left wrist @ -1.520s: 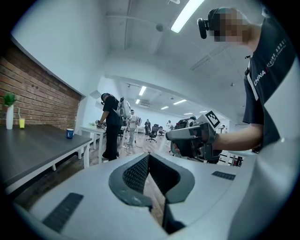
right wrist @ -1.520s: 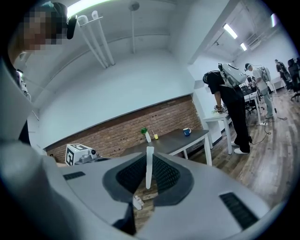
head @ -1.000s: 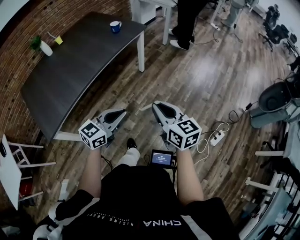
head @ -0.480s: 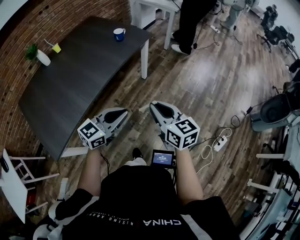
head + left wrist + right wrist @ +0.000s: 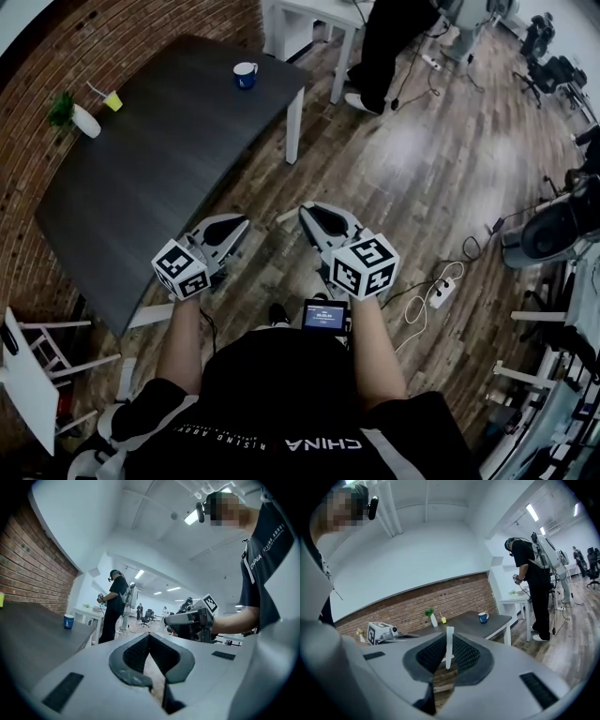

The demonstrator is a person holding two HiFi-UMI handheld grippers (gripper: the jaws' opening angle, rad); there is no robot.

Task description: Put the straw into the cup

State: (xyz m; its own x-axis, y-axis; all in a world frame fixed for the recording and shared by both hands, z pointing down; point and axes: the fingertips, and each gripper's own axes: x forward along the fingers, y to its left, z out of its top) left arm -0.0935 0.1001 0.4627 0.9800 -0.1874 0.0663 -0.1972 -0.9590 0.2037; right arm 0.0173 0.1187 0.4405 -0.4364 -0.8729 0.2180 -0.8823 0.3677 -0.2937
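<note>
Both bare forearms reach forward from the black-shirted torso [image 5: 272, 394]. The left forearm [image 5: 183, 339] and right forearm [image 5: 371, 349] run roughly side by side. The grey two-jaw left claw [image 5: 149, 637] sits ahead and to the left of the torso, its jaws closed tip to tip with nothing between them. The grey two-jaw right claw [image 5: 449, 641], ahead and to the right of the torso, is clamped on a thin white plastic straw [image 5: 449, 648] that stands upright between its jaws. Both claws point forward, angled slightly toward each other.

straw [image 5: 449, 646]: smooth, matt | table [image 5: 141, 169]: matt | floor [image 5: 403, 159]: glossy wood | wall [image 5: 112, 47]: rough brick
</note>
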